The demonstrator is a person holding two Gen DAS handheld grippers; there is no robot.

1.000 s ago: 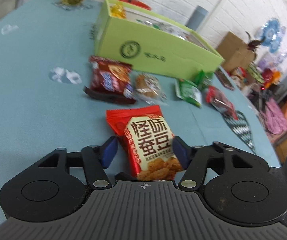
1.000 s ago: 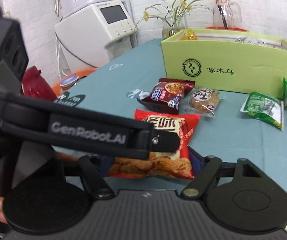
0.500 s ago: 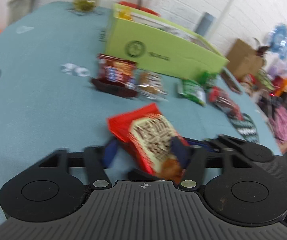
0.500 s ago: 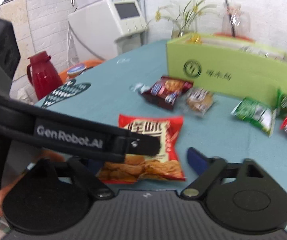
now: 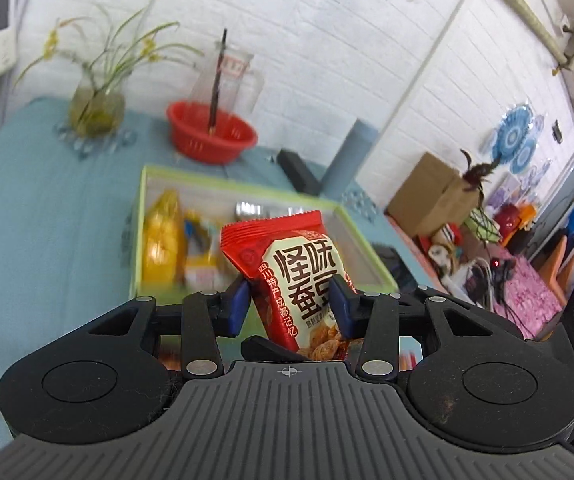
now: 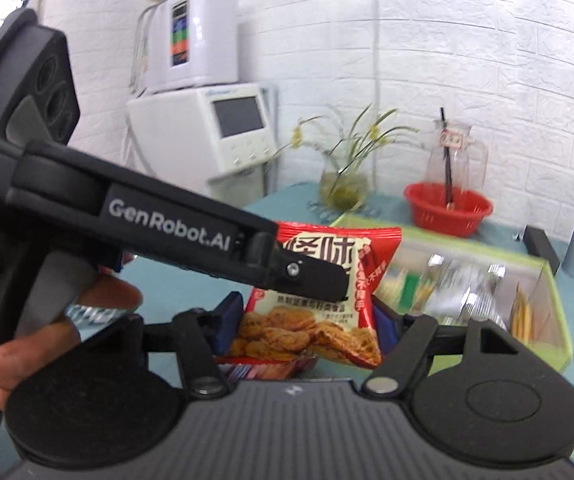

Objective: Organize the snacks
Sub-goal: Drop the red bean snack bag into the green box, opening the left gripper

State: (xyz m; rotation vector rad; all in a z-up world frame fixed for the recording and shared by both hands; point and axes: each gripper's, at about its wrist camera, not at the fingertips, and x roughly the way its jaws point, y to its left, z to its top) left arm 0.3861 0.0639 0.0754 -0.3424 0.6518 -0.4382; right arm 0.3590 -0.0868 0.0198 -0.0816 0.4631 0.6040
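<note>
A red snack packet (image 5: 291, 276) with a picture of fried pieces hangs in the air, and my left gripper (image 5: 290, 306) has its blue pads pressed on both sides, jaws still closing. It hovers over the near edge of the open green box (image 5: 139, 208), which holds several snacks. In the right wrist view the left gripper (image 6: 311, 280) crosses from the left with the packet (image 6: 319, 320). My right gripper (image 6: 307, 324) sits just behind, jaws opening; the packet shows between its fingers without the pads pressing it. The box (image 6: 555, 308) lies beyond.
Behind the box on the teal table stand a red basket (image 5: 211, 136), a glass jug (image 5: 227, 76), a vase with a plant (image 5: 95, 112) and a grey cylinder (image 5: 351, 152). A person's hand (image 6: 47, 344) holds the left gripper's handle. A white machine (image 6: 239, 128) stands far left.
The packet left the table and rose with the left gripper, whose jaws narrowed on it. Both grippers climbed and moved towards the green box, whose inside now shows from above.
</note>
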